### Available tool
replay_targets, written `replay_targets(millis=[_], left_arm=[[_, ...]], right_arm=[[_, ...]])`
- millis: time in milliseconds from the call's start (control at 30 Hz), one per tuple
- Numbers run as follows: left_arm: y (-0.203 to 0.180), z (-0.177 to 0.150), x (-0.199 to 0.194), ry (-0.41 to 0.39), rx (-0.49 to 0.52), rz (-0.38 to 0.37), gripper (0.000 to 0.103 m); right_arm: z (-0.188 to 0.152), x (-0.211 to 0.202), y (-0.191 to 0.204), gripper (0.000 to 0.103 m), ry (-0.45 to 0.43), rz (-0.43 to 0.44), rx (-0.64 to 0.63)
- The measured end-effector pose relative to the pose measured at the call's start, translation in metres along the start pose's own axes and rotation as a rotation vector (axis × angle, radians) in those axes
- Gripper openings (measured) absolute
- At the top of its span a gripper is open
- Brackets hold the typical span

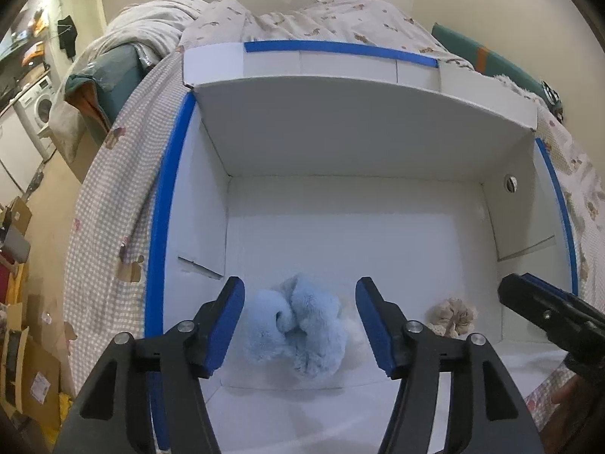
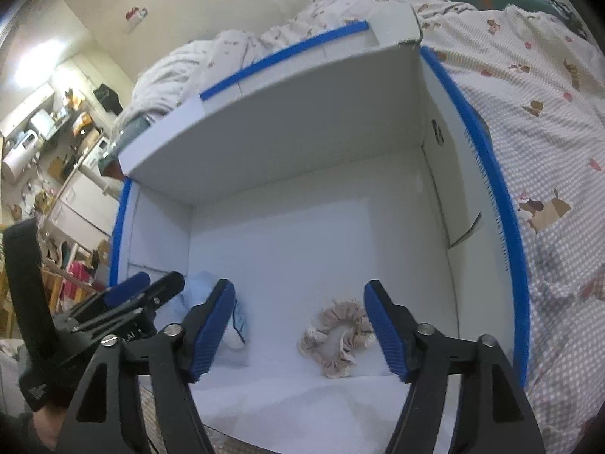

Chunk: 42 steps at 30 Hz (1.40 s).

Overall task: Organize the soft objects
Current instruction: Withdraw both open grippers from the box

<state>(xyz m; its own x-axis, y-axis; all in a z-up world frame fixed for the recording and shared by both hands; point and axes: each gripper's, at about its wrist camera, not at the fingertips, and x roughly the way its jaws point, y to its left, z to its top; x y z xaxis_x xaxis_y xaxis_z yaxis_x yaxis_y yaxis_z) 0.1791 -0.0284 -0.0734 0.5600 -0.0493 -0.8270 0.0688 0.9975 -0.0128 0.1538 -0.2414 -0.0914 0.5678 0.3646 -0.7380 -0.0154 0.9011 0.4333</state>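
Both grippers hung over the white box (image 1: 340,143) on the bed (image 2: 548,143). The left gripper (image 1: 300,325) had its fingers spread, and the fluffy blue scrunchie (image 1: 298,333) lay loose on the box floor between them, untouched. The right gripper (image 2: 298,325) gaped wide too, and the beige frilly scrunchie (image 2: 336,336) rested free below it, near the box's right wall.

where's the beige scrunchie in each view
Left wrist view: the beige scrunchie lies low and right on the box floor, just right of the left gripper.
Right wrist view: low centre, between the open fingers of the right gripper.
Shared landmark: the fluffy blue scrunchie lying to its left.
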Motion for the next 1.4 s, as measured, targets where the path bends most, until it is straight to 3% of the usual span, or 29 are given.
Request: replay_targets(millis=[333, 533, 633, 767, 933, 1200, 1400], left_arm=[[0.006, 0.000, -0.021, -0.046, -0.025, -0.001, 0.058], [0.012, -0.001, -0.039, -0.077, -0.024, 0.035, 0.063], [0.016, -0.006, -0.046, -0.054, -0.017, 0.073, 0.063], [0.026, -0.010, -0.062, -0.100, -0.025, 0.113, 0.063], [0.041, -0.023, -0.075, -0.088, -0.060, 0.094, 0.063], [0.046, -0.049, -0.095, -0.111, -0.030, 0.089, 0.063], [0.045, -0.064, -0.097, -0.028, -0.041, 0.036, 0.063]], right_arm=[[-0.001, -0.010, 0.007, 0.082, -0.036, -0.028, -0.011], [-0.005, -0.031, 0.006, 0.082, -0.095, -0.056, -0.005], [-0.009, -0.042, 0.008, 0.082, -0.119, -0.107, -0.035], [-0.014, -0.055, 0.009, 0.082, -0.138, -0.119, -0.057], [-0.026, -0.064, 0.001, 0.082, -0.135, -0.109, 0.006], [-0.051, -0.082, 0.006, 0.082, -0.153, -0.161, -0.035], [-0.061, -0.087, 0.002, 0.082, -0.144, -0.196, -0.015]])
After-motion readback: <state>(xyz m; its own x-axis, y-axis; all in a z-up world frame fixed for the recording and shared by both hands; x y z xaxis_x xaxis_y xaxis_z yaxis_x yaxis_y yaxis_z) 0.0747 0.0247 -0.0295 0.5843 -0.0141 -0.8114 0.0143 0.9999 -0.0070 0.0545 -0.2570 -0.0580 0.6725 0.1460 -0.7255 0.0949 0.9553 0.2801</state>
